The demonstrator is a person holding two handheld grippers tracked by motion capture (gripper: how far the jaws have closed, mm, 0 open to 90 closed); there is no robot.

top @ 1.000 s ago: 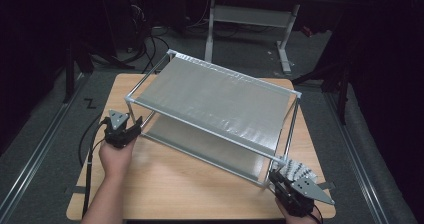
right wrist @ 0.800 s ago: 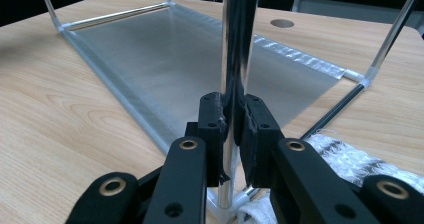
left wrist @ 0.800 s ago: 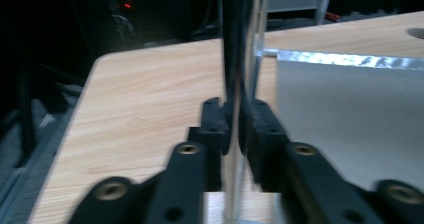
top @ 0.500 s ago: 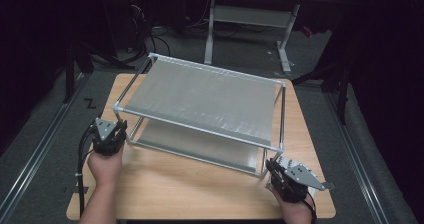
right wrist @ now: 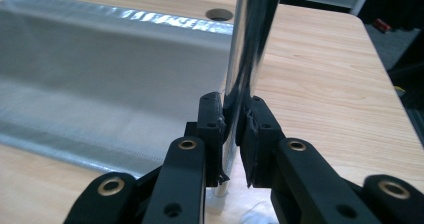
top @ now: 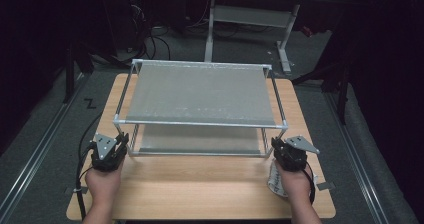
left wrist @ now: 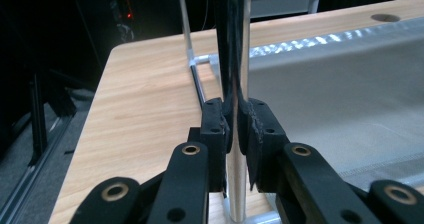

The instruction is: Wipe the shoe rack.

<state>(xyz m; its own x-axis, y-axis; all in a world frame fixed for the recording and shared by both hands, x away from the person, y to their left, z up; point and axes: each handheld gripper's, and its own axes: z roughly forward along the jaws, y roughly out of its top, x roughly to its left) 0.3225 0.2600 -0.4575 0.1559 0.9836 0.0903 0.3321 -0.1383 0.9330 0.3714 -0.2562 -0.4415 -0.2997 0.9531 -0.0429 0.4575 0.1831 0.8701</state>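
Note:
A two-tier metal rack [top: 200, 91] with grey fabric shelves stands on the wooden table [top: 200, 184], square to its front edge. My left gripper [top: 120, 143] is shut on the rack's front left post [left wrist: 236, 184]; in the left gripper view the pads [left wrist: 218, 126] pinch the shiny tube low down. On the other side my right gripper [top: 276, 146] is shut on the front right post [right wrist: 250, 44], with its pads [right wrist: 210, 119] pressed against the tube. A hand holds each gripper from the near side.
A white patterned cloth or bag [top: 274, 181] lies under the right hand near the front right corner. Bare wood runs along the table's front. A cable hole [right wrist: 221, 15] sits at the far edge. Behind the table stand a desk frame [top: 250, 14] and floor cables.
The rack has swung from a skewed angle to square with the table. The left gripper has closed onto the front left post, and both hands have shifted with the rack.

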